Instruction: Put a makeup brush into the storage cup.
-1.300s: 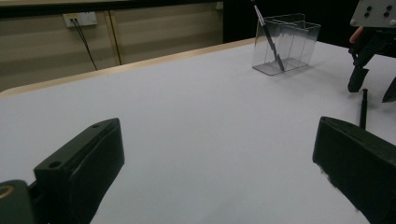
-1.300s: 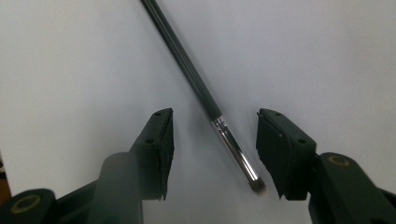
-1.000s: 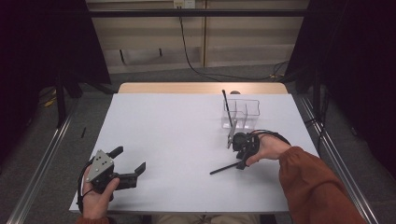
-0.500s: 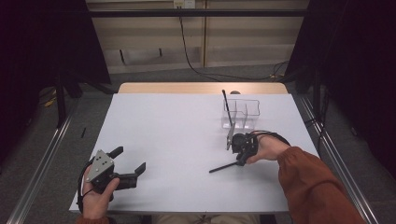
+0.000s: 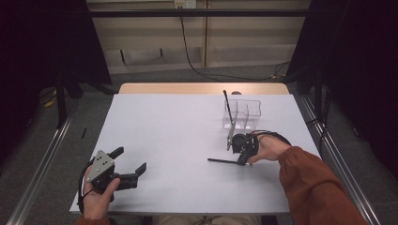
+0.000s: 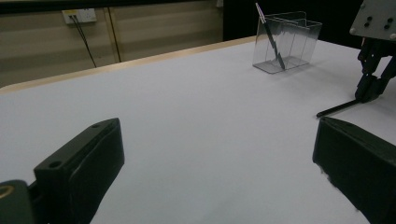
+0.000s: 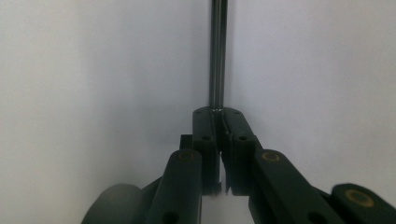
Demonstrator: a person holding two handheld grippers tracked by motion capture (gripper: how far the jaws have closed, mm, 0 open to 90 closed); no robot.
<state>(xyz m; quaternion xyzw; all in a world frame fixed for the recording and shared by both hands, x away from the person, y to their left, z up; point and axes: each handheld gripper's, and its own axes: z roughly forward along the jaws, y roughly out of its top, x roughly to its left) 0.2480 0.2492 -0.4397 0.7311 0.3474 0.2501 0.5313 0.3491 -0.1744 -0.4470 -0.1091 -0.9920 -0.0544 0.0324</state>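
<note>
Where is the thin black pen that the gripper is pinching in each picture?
High view: the thin black pen lies on the white table, right of centre, at the right gripper.
Left gripper view: far right, by the clear plastic holder.
Right gripper view: top centre, between the shut jaws.
Shared landmark: the white table.

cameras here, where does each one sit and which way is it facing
High view: above the person's side, looking forward and down on the white table; both forearms, left gripper and right gripper show.
Left gripper view: low over the table, along its open jaws, toward the clear organizer.
Right gripper view: looks down its jaws, just closed on the black pen.
Shared: the pen, organizer and right gripper appear in the high and left gripper views.
</note>
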